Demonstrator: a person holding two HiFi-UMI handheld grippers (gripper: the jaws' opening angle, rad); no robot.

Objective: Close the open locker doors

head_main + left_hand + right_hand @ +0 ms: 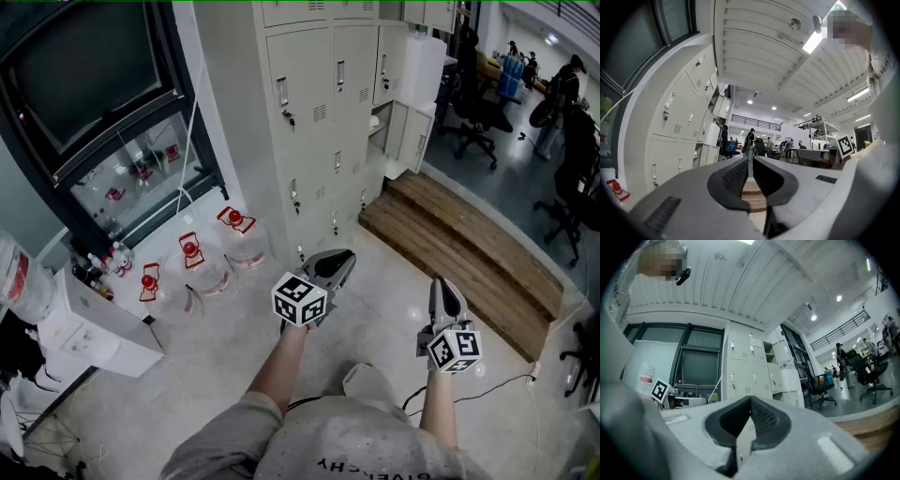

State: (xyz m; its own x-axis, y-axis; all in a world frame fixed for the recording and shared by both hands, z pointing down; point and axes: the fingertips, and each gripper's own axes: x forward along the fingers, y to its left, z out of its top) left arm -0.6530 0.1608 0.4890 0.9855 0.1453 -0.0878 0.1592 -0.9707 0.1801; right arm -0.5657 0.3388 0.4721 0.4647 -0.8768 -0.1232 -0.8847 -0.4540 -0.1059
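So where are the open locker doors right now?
In the head view they are at the top right: the open locker doors stick out at the far end of the locker bank, just beyond the wooden step.

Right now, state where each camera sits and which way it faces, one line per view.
Head view: on the person's head, looking steeply down at tall grey metal lockers; both forearms, the left gripper and the right gripper show.
Left gripper view: rides the left gripper, looking along its shut jaws towards the office; the person's shirt shows at right.
Right gripper view: rides the right gripper, looking along its shut jaws at the lockers.
Shared: all three show the lockers and open locker doors.
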